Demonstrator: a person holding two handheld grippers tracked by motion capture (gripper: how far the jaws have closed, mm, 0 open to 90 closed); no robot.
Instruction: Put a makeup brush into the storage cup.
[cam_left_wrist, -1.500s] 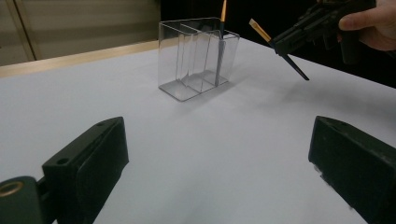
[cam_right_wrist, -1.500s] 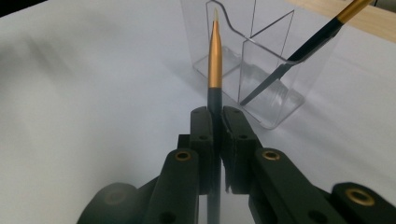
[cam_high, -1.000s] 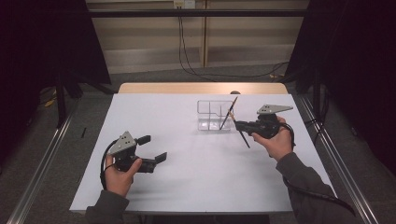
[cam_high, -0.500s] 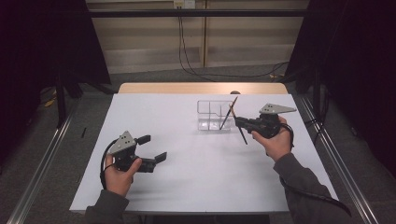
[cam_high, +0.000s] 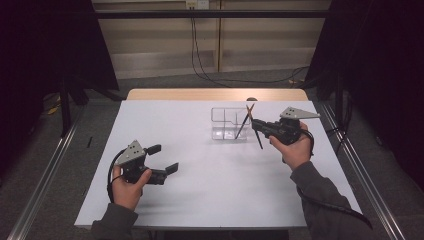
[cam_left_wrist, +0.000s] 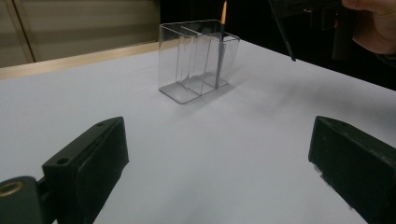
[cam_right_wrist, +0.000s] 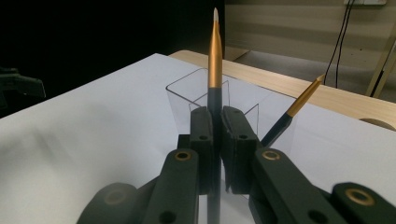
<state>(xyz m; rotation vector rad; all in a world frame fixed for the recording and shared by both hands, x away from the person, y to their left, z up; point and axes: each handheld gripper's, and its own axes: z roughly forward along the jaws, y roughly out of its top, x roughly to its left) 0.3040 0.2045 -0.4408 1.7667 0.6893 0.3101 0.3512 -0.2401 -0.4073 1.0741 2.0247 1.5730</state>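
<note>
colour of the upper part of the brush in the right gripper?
Gold-orange ferrule with a pale whitish tip, on the brush clamped in the right gripper; clearest in the right gripper view.

Right claw (cam_right_wrist: 215, 140) clamping upright gold-tipped brush (cam_right_wrist: 215, 60), clear organizer (cam_right_wrist: 196, 93) apparently just behind

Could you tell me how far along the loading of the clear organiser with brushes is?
One brush already leans in the clear organiser. The right gripper is shut on a second brush beside it, not yet inside. The left gripper rests open, empty.
</note>
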